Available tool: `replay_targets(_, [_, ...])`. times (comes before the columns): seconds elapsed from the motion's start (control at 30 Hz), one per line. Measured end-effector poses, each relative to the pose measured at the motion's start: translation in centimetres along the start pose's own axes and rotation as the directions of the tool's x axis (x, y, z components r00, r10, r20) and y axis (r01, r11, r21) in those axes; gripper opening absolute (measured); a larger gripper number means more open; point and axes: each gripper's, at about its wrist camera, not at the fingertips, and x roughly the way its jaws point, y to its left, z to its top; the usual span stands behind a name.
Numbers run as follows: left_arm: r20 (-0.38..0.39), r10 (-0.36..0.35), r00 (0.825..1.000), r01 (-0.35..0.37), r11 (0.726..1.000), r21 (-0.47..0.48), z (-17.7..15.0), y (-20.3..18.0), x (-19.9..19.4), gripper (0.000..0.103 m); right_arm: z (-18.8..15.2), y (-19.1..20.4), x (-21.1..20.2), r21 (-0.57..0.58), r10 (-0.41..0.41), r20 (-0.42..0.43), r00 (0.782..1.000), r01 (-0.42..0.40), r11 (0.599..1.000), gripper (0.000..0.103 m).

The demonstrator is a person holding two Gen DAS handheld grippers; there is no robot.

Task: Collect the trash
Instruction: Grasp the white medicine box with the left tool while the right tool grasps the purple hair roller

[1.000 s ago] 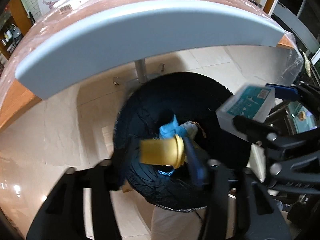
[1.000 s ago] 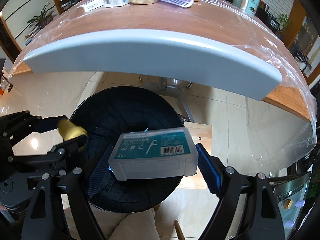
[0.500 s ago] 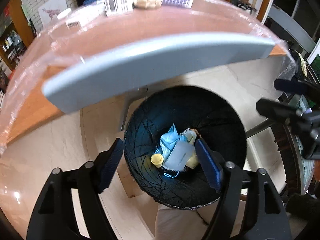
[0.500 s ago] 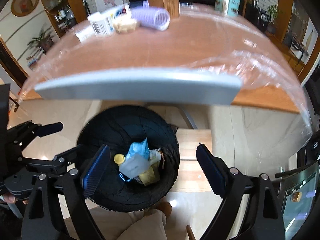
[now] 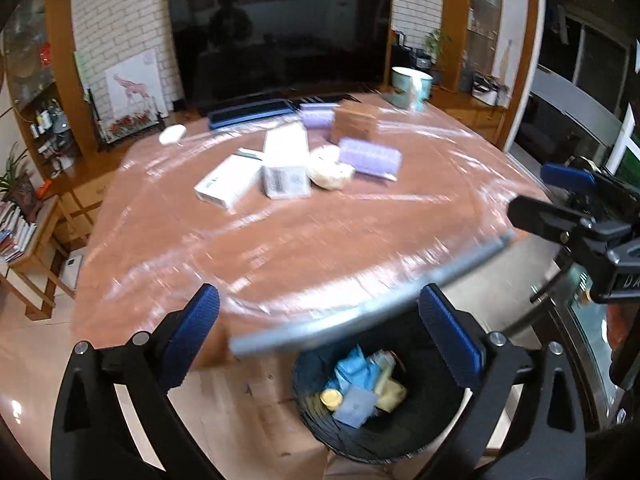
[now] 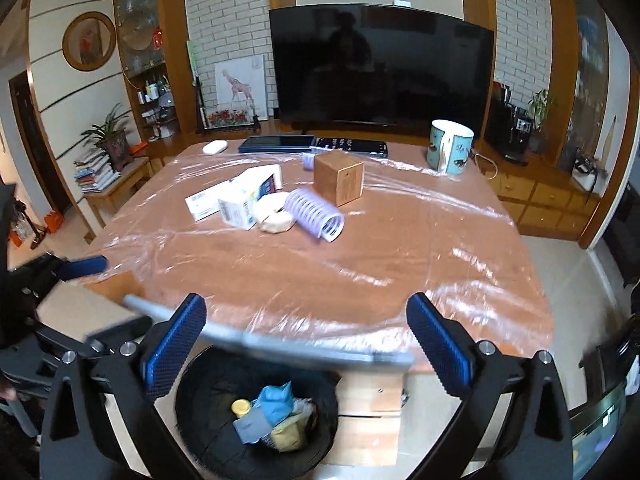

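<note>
- Plastic film covers the brown table (image 6: 320, 272), which stands before a dark television (image 6: 380, 68); a black trash bin (image 6: 208, 452) sits on the floor at the table's near edge.
- Left hand-held gripper (image 5: 320, 340): its jaws have just been opening and now stand wide apart, with nothing between the pads.
- Right hand-held gripper (image 6: 306, 344): its jaws have likewise just been opening, and nothing is between them.
- Bin contents: a yellow cap (image 6: 240, 406), a clear plastic case (image 6: 252, 428) and blue wrapping (image 6: 276, 400) lie at the bottom.
- Remaining items are clustered mid-table: white cartons (image 6: 240, 204), a pale lump (image 6: 276, 218) and a purple hair roller (image 6: 316, 216), all just beside one another.
- Recommended procedure: assign one item per hand-held gripper, approach from the near side, and keep the jaws wide until they straddle the target.
- Caution: the roller will probably roll, so close across its length; the loose film may snag a fingertip.
</note>
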Motion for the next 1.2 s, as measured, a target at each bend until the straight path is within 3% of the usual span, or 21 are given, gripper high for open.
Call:
replay_targets(0.27, [-0.013,0.057,0.998,-0.058,0.998,-0.030,2.3,3.7,2.4,0.100,3.1,-0.3,2.9,0.025,-0.049,0.000,0.999,0.049,0.998,0.099])
replay_targets(0.53, [-0.064,0.089,0.994,-0.089,0.996,-0.001,4.0,5.8,6.0,0.100,5.4,0.0,6.6,0.052,-0.093,-0.023,0.995,0.094,0.994,0.099])
replay_targets(0.67, [-0.087,0.094,0.992,-0.092,0.995,0.027,4.6,6.3,7.8,0.100,5.9,-0.1,8.9,0.011,-0.108,-0.056,0.993,0.109,0.994,0.099])
replay_targets(0.97, [-0.161,0.081,0.984,-0.083,0.997,-0.006,7.0,9.8,12.6,0.100,6.0,-0.8,14.3,-0.083,-0.052,-0.175,0.983,0.038,0.996,0.099])
replay_targets(1.2, [-0.206,0.060,0.977,-0.057,0.998,0.023,8.8,10.1,15.8,0.100,7.0,-1.4,17.7,-0.106,0.005,-0.231,0.973,-0.030,0.994,0.099])
